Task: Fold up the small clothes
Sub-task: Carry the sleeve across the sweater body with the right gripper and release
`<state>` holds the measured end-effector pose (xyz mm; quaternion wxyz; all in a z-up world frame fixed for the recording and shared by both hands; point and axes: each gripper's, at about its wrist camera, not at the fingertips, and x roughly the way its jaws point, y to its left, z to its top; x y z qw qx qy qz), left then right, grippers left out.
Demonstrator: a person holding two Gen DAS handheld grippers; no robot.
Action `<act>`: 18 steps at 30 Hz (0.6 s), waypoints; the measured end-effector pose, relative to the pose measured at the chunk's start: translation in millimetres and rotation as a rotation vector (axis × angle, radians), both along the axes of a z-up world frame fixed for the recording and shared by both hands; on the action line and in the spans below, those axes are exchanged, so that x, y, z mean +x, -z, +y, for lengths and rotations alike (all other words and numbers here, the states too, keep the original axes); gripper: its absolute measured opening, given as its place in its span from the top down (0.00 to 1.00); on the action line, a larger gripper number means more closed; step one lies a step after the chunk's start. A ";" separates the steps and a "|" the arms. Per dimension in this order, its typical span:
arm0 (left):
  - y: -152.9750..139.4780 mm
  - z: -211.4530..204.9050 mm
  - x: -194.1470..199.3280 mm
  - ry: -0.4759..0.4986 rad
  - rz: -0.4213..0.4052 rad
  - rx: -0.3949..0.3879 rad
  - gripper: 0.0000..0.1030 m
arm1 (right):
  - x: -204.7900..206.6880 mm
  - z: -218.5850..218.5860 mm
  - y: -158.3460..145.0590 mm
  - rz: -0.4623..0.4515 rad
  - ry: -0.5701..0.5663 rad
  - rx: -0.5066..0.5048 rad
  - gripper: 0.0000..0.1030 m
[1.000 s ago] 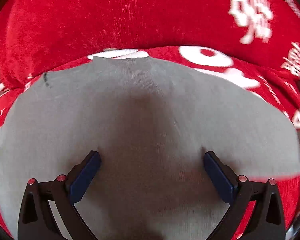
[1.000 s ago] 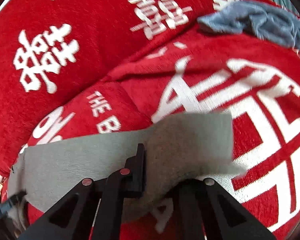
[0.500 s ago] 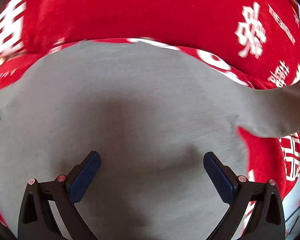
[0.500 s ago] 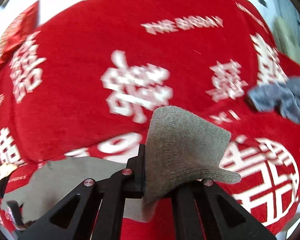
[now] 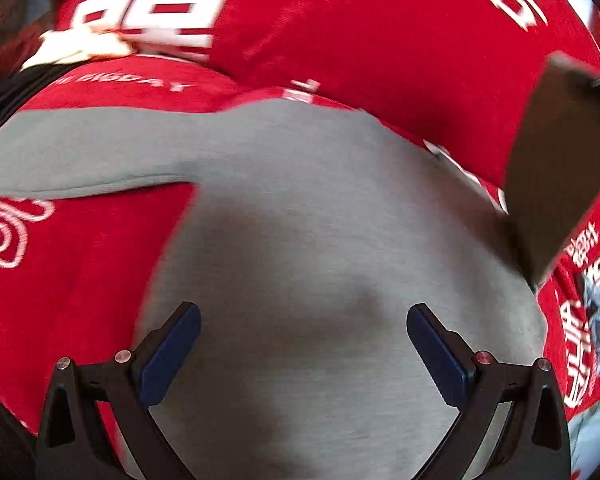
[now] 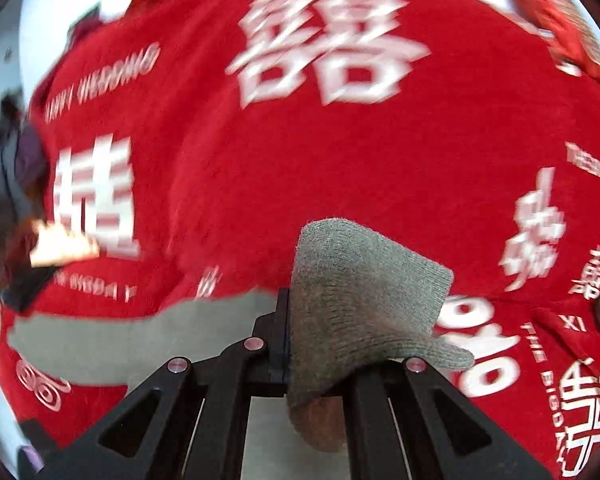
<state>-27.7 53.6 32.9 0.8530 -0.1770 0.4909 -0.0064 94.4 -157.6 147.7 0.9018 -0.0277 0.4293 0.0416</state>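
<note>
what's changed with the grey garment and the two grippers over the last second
The right gripper, shut on a corner of the grey garment, has lifted that corner off the red blanket and carried it across. The left gripper swung sideways over the garment. Unchanged: left jaws open, holding nothing; right grip unbroken.

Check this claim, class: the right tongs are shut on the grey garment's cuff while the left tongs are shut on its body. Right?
Not quite. The left tongs are open over the grey garment, gripping nothing, as the left wrist view shows. The right tongs are indeed shut on its cuff.
</note>
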 end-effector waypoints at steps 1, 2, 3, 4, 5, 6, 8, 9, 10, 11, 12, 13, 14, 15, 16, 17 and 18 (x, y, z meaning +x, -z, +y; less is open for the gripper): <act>1.0 12.9 -2.2 -0.016 -0.004 -0.011 0.00 | 1.7 17.6 20.0 0.041 -0.015 -0.011 0.95; 2.3 23.2 -4.2 -0.027 -0.007 -0.022 0.00 | 2.2 30.8 39.0 0.080 -0.026 -0.020 0.95; 4.5 35.7 -6.6 -0.042 -0.008 -0.038 0.00 | 3.0 41.7 56.5 0.116 -0.036 -0.029 0.95; 6.9 45.6 -7.7 -0.055 -0.006 -0.053 0.00 | 3.2 54.1 77.2 0.157 -0.045 -0.037 0.95; 9.3 53.0 -8.4 -0.065 -0.003 -0.065 0.00 | 3.5 62.5 95.4 0.193 -0.049 -0.041 0.95; 12.8 63.1 -10.0 -0.077 0.000 -0.082 0.00 | 1.6 72.0 115.4 0.236 -0.056 -0.047 0.95; 17.4 74.2 -11.9 -0.091 0.007 -0.100 0.00 | -2.4 85.4 142.8 0.317 -0.077 -0.057 0.92; 19.2 78.7 -12.7 -0.096 0.009 -0.106 0.00 | -3.3 90.4 152.9 0.356 -0.088 -0.069 0.88; 20.4 83.1 -12.9 -0.102 0.010 -0.114 0.00 | -5.0 95.4 159.8 0.379 -0.098 -0.090 0.85; 20.6 86.1 -13.0 -0.107 0.009 -0.119 0.00 | -7.3 99.4 159.7 0.378 -0.114 -0.103 0.72; 20.1 88.3 -13.1 -0.111 0.007 -0.125 0.00 | -8.6 102.8 156.0 0.376 -0.134 -0.095 0.50; 18.7 90.7 -12.8 -0.116 0.002 -0.135 0.00 | -9.7 103.7 147.7 0.375 -0.155 -0.070 0.41; 17.0 91.1 -12.5 -0.118 -0.002 -0.140 0.00 | -11.6 102.4 135.6 0.357 -0.171 -0.045 0.33; 14.6 90.9 -12.2 -0.120 -0.007 -0.142 0.00 | -13.4 99.6 120.8 0.329 -0.188 -0.025 0.32; 9.7 90.2 -12.3 -0.117 -0.020 -0.140 0.00 | -16.3 95.7 104.5 0.301 -0.208 0.001 0.31; 5.6 88.1 -11.5 -0.115 -0.027 -0.134 0.00 | -20.0 87.3 86.7 0.273 -0.221 0.037 0.30; 1.3 85.0 -10.3 -0.112 -0.035 -0.124 0.00 | -22.9 78.5 73.8 0.251 -0.229 0.072 0.28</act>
